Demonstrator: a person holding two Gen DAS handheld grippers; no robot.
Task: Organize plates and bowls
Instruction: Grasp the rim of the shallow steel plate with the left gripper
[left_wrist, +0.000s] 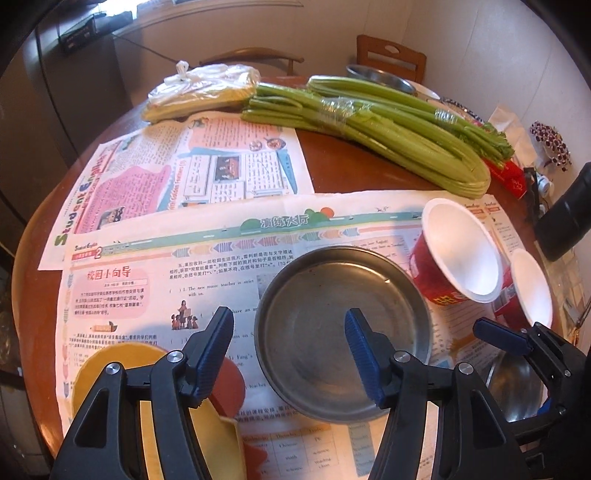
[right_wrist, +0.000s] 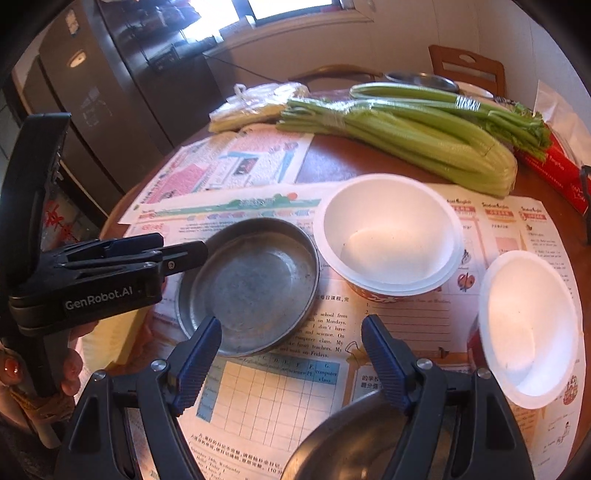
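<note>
your left gripper (left_wrist: 291, 354) hangs over the flat metal plate (left_wrist: 314, 332), fingers (left_wrist: 360, 354) parted about midway, nothing gripped. its right finger sits above the plate's floor, its left finger over the newspaper (left_wrist: 207, 258) just outside the rim. whether either touches, can't tell. your right gripper (right_wrist: 291, 354) also has its fingers parted about midway and empty: left finger (right_wrist: 197, 360) over the plate's near rim, right finger above the rim of a metal bowl (right_wrist: 351, 435) at the bottom edge. can't tell if it touches.

the plate lies flat on the newspaper on the round wooden table (left_wrist: 351, 158). 2 red paper bowls with white insides stand upright to its right: the first bowl (right_wrist: 388, 232) just beside the plate, the second bowl (right_wrist: 528, 325) further right, apart from the first. a yellow and orange item (left_wrist: 155, 369) lies under your left gripper. 2 celery bundles (left_wrist: 388, 125) and a plastic bag (left_wrist: 203, 88) lie at the far side. another metal dish (left_wrist: 380, 77) sits behind the celery.
</note>
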